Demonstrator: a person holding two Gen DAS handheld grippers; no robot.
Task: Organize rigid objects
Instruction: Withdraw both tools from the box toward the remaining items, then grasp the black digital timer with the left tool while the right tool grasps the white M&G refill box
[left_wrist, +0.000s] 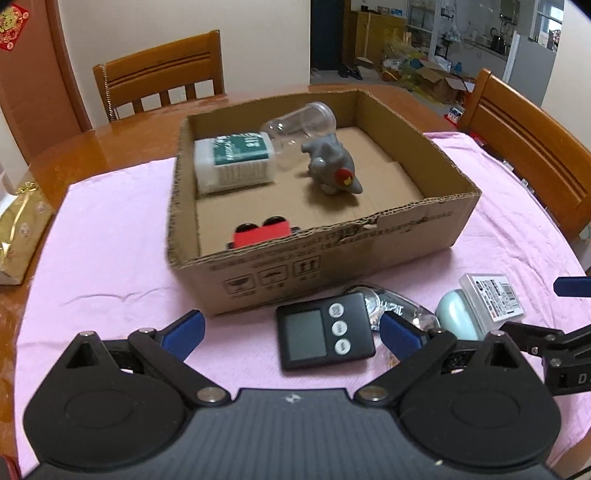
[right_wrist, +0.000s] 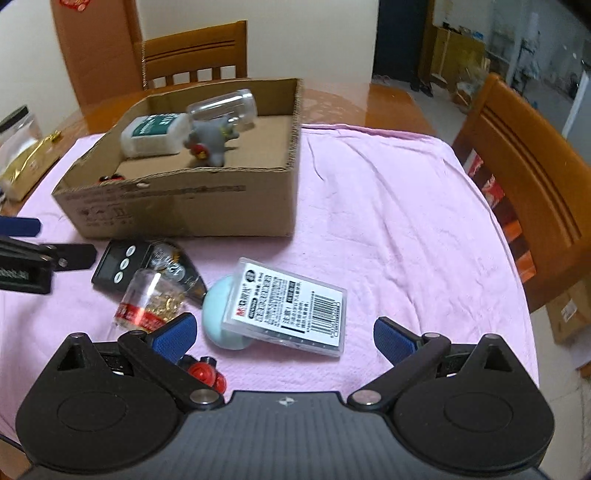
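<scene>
- Left claw (left_wrist: 291, 328) hangs low over the pink cloth (left_wrist: 110, 258), jaws spread wide, nothing between them.
- Dead ahead of it sits the cardboard box (left_wrist: 332, 254), near wall facing the fingertips.
- Just inside its right fingertip lies the black timer (left_wrist: 323, 330), flat on the cloth, touching neither finger as far as I can see.
- Inside the box, beyond the claw: a white tub with a green label (left_wrist: 234, 164) at far left, a clear plastic cup (left_wrist: 303, 120) tipped on its side at the back, a grey toy figure (left_wrist: 332, 166) near the middle, and a red-and-black toy (left_wrist: 260, 232) tucked against the near wall.
- Right claw (right_wrist: 284, 334) is likewise released, fingers wide apart and empty.
- Between its fingertips and slightly ahead: a clear flat case with a barcode label (right_wrist: 288, 308), tilted, resting on a pale blue rounded thing (right_wrist: 218, 310).
- By its left fingertip, a small jar of gold bits (right_wrist: 147, 299); under that finger, a red-wheeled toy (right_wrist: 205, 373).
- Wooden chairs (right_wrist: 524, 177) ring the table.
</scene>
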